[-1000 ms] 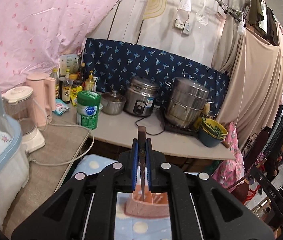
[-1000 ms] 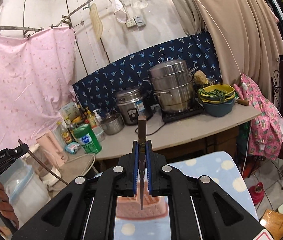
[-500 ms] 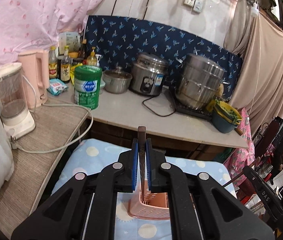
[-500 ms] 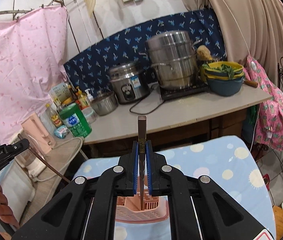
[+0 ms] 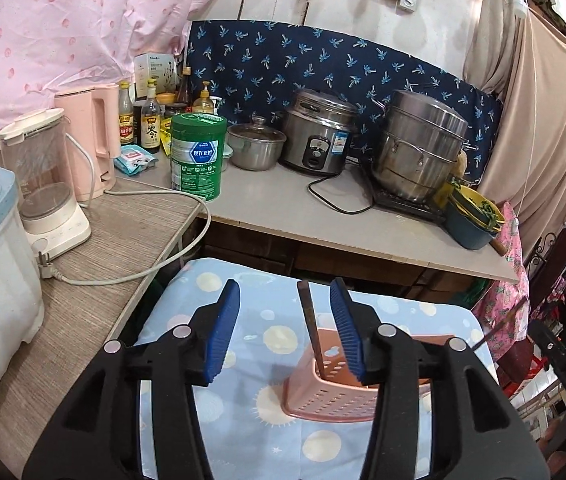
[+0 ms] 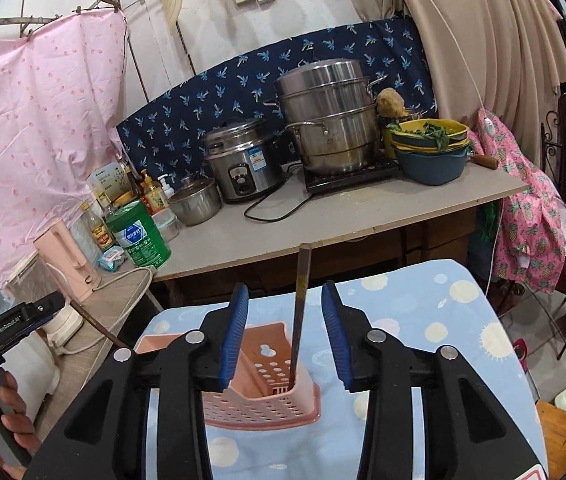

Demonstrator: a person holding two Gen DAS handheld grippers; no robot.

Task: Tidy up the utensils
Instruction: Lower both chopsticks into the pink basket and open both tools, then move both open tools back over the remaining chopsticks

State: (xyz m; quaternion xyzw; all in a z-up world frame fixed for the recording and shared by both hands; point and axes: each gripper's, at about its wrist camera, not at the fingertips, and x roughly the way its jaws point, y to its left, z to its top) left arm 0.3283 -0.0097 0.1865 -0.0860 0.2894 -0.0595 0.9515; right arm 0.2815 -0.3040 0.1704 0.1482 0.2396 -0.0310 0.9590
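chopstick [image 6: 301, 312] upright between parted pads [image 6: 235, 328]

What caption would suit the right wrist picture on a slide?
Right gripper opening, its jaws clear of a chopstick that stands in the pink utensil basket on a blue spotted cloth.

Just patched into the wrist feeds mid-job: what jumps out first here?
Front and centre, a pink perforated utensil basket sits on the blue dotted tablecloth, a dark chopstick standing in it. The right gripper is opening around that stick, pads off it. Behind, a steel steamer pot dominates the counter.
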